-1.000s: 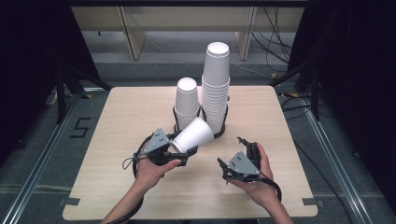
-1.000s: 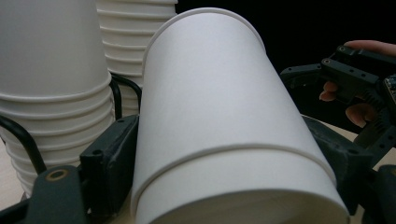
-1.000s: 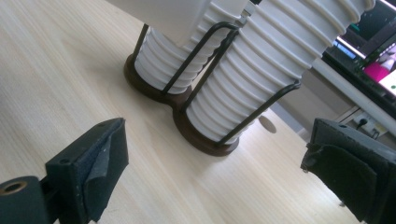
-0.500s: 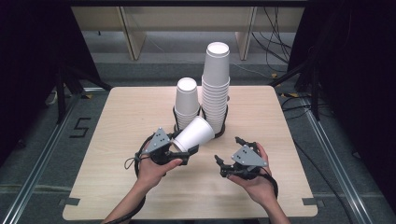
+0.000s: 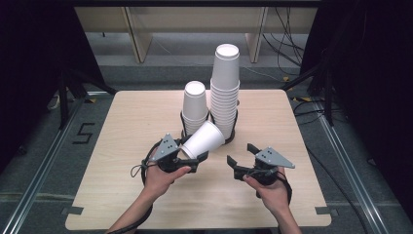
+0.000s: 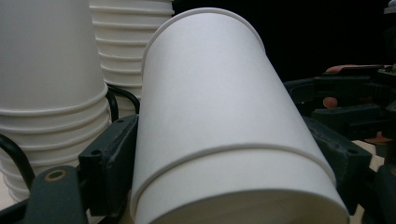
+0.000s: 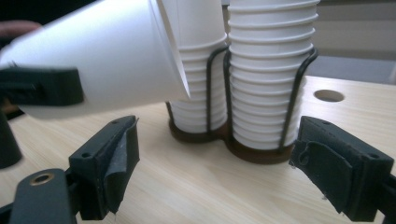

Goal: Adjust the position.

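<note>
You are clamping your left tongs (image 5: 191, 158) on a nested pair of paper cups (image 5: 203, 140), gripping near the rim end so the cups are lying tilted above the surface (image 5: 122, 195), their closed bottom pointing up and away toward the holder; in the left gripper view you can see the two rims (image 6: 233, 154) stacked one inside the other between the black jaws. Since a second ago your left hand is keeping the cups where they were, just in front of the short stack (image 5: 195, 109) and the tall stack (image 5: 225, 92) standing in the wire holder (image 7: 219, 135). What is changing is your right side: your right tongs (image 5: 241, 161) have just been closing, and they are now turned to point left toward the held cups, where a second ago they were lower and angled away. Nothing is sitting between their jaws yet; in the right gripper view the pads are framing bare wood and the holder, with the held cups passing above the left jaw. You are likely lining up to catch the outer cup's free end and pull the two apart, so the separating is not yet begun.
</note>
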A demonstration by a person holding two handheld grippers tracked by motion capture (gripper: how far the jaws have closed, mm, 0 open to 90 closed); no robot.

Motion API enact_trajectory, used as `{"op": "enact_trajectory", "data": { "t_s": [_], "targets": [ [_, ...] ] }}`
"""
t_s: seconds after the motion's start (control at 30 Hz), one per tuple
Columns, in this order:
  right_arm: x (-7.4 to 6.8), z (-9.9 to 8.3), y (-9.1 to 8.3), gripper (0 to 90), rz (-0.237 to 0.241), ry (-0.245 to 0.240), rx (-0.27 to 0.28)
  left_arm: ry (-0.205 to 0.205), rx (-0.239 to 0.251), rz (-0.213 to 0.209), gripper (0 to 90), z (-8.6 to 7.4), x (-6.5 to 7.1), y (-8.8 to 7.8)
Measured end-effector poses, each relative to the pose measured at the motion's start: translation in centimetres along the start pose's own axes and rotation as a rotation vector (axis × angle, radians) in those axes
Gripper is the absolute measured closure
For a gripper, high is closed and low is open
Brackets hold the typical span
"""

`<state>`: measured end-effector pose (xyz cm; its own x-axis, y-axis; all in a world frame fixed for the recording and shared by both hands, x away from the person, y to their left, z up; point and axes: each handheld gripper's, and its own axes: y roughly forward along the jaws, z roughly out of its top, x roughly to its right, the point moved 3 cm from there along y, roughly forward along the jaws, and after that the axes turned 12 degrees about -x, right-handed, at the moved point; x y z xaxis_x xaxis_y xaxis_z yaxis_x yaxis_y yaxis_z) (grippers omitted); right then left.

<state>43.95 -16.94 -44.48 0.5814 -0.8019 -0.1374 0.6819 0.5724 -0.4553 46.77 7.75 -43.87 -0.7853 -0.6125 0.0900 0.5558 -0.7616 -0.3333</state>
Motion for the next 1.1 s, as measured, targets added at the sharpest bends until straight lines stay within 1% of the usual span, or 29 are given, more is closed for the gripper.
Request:
{"op": "enact_trajectory", "data": {
  "t_s": [0.03,0.07,0.1,0.13,0.17,0.2,0.23,0.27,0.33,0.37,0.4,0.43,0.47,0.5,0.6,0.63,0.7,0.73,0.77,0.83,0.9,0.93,0.97,1.03,1.07,1.1],
  "targets": [
    [-0.1,0.1,0.1,14.8,0.011,0.025,0.009,-0.001,-0.001,0.003,19.7,-0.1,0.0,0.0],
    [0.0,0.3,0.1,14.8,0.026,0.026,0.022,-0.002,0.001,0.006,19.7,-0.1,0.0,0.0],
    [-0.2,0.4,0.0,14.8,0.048,0.063,0.01,-0.003,0.002,0.007,19.6,-0.2,0.0,0.0],
    [-0.1,0.6,0.1,14.8,0.049,0.063,0.024,0.0,0.001,0.01,19.6,-0.2,0.0,0.0],
    [-0.3,0.7,0.1,14.9,0.075,0.106,0.032,0.002,0.013,0.006,19.6,-0.3,0.0,0.1],
    [-0.3,0.9,0.2,15.0,0.094,0.12,0.034,0.002,0.005,0.016,19.7,-0.3,0.1,0.0],
    [-0.2,1.0,0.4,15.0,0.099,0.13,0.039,0.001,0.007,0.017,19.6,-0.4,0.1,0.0],
    [-0.4,1.2,0.4,15.0,0.115,0.144,0.046,0.001,0.007,0.02,19.6,-0.4,0.1,0.0],
    [-0.4,1.4,0.6,15.5,0.118,0.153,0.067,0.001,0.012,0.024,19.6,-0.5,0.2,0.0],
    [-0.7,1.6,0.7,15.5,0.133,0.178,0.07,0.003,0.012,0.027,19.6,-0.6,0.2,0.0],
    [-0.7,1.7,0.8,15.4,0.142,0.193,0.063,0.004,0.014,0.03,19.6,-0.6,0.2,0.0],
    [-0.8,1.8,0.9,15.3,0.148,0.203,0.066,0.003,0.014,0.03,19.6,-0.6,0.2,0.0],
    [-0.9,1.8,1.0,15.2,0.17,0.22,0.078,0.003,0.015,0.033,19.6,-0.7,0.2,0.0],
    [-1.0,1.9,1.1,15.0,0.178,0.237,0.077,0.002,0.017,0.034,19.6,-0.7,0.2,0.1],
    [-0.9,1.9,1.5,15.0,0.206,0.299,0.081,0.003,0.029,0.031,19.6,-0.6,0.3,0.3],
    [-0.9,2.0,1.6,15.0,0.224,0.336,0.088,0.006,0.019,0.038,19.6,-0.6,0.3,0.2],
    [-1.0,1.9,1.7,14.7,0.243,0.385,0.083,0.008,0.017,0.037,19.6,-0.6,0.4,0.3],
    [-1.0,1.9,1.8,14.1,0.253,0.393,0.092,0.008,0.017,0.037,19.6,-0.6,0.4,0.4],
    [-1.1,2.0,1.7,13.9,0.26,0.41,0.089,0.009,0.016,0.037,19.5,-0.6,0.4,0.4],
    [-1.2,2.0,1.7,12.0,0.276,0.427,0.087,0.01,0.016,0.034,19.5,-0.6,0.4,0.5],
    [-1.2,2.1,1.7,9.9,0.273,0.434,0.085,0.01,0.019,0.033,19.5,-0.6,0.4,0.5],
    [-1.3,2.1,1.7,9.6,0.282,0.439,0.085,0.01,0.019,0.032,19.5,-0.6,0.4,0.5],
    [-1.3,2.2,1.7,8.6,0.282,0.431,0.089,0.01,0.019,0.032,19.5,-0.6,0.4,0.6],
    [-1.2,2.2,1.7,7.5,0.277,0.436,0.086,0.01,0.02,0.033,19.5,-0.6,0.4,0.6],
    [-1.3,2.3,1.8,6.8,0.292,0.451,0.09,0.009,0.022,0.032,19.4,-0.6,0.4,0.6],
    [-1.2,2.3,1.8,6.3,0.296,0.455,0.093,0.01,0.023,0.033,19.4,-0.6,0.5,0.7]
  ]
}}
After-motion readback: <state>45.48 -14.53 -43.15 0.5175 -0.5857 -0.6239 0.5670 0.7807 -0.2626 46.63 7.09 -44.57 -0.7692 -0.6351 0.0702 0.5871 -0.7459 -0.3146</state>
